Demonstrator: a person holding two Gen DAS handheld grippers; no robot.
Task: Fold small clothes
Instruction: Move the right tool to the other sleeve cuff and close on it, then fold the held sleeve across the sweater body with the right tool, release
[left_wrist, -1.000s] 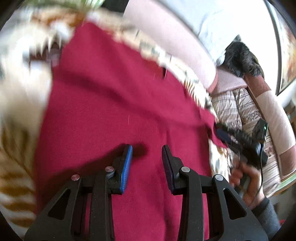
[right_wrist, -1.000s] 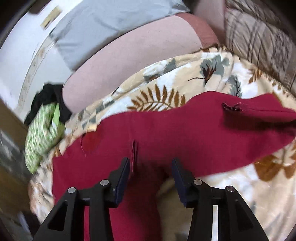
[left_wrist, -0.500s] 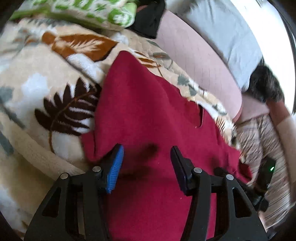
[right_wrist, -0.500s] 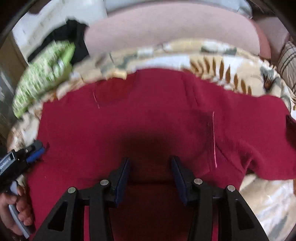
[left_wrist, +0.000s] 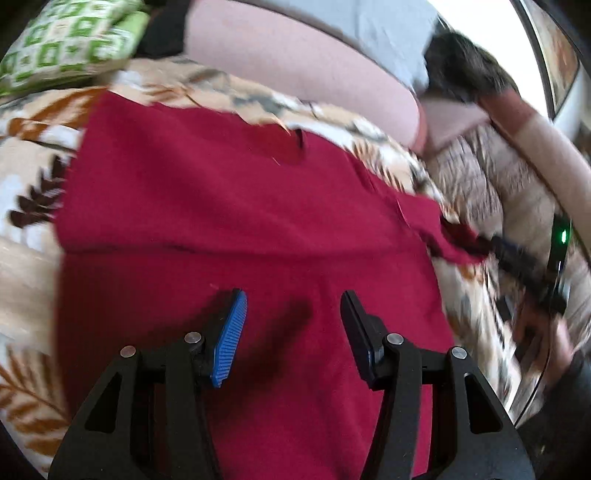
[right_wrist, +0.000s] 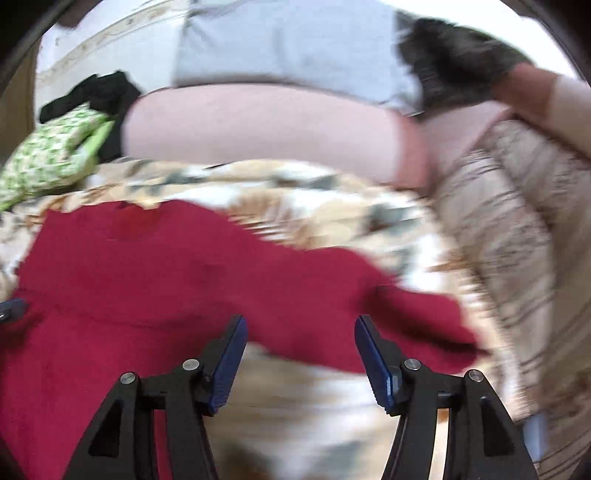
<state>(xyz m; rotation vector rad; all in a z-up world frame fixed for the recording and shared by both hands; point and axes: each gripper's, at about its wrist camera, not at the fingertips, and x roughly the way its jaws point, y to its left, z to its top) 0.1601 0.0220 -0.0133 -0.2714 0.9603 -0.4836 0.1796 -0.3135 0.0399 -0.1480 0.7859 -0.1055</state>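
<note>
A dark red garment (left_wrist: 229, 206) lies spread on a leaf-patterned blanket (left_wrist: 33, 155), with one fold line across it. My left gripper (left_wrist: 293, 317) is open and empty just above the red cloth. The right gripper shows in the left wrist view (left_wrist: 517, 258) at the garment's right sleeve. In the right wrist view the garment (right_wrist: 147, 273) fills the left, its sleeve (right_wrist: 417, 325) stretching right. My right gripper (right_wrist: 301, 343) is open and empty, above the blanket (right_wrist: 314, 398) at the sleeve's near edge. Both views are blurred.
A pink bolster (left_wrist: 295, 62) and grey pillow (right_wrist: 288, 44) lie behind the blanket. A green patterned cushion (left_wrist: 66, 44) and black cloth (right_wrist: 99, 96) sit far left. A striped beige quilt (right_wrist: 517, 240) and dark furry item (right_wrist: 454, 62) are on the right.
Both grippers have opened wider and swung to the right. The right gripper has left the middle of the garment and now sits over the blanket by the sleeve.
</note>
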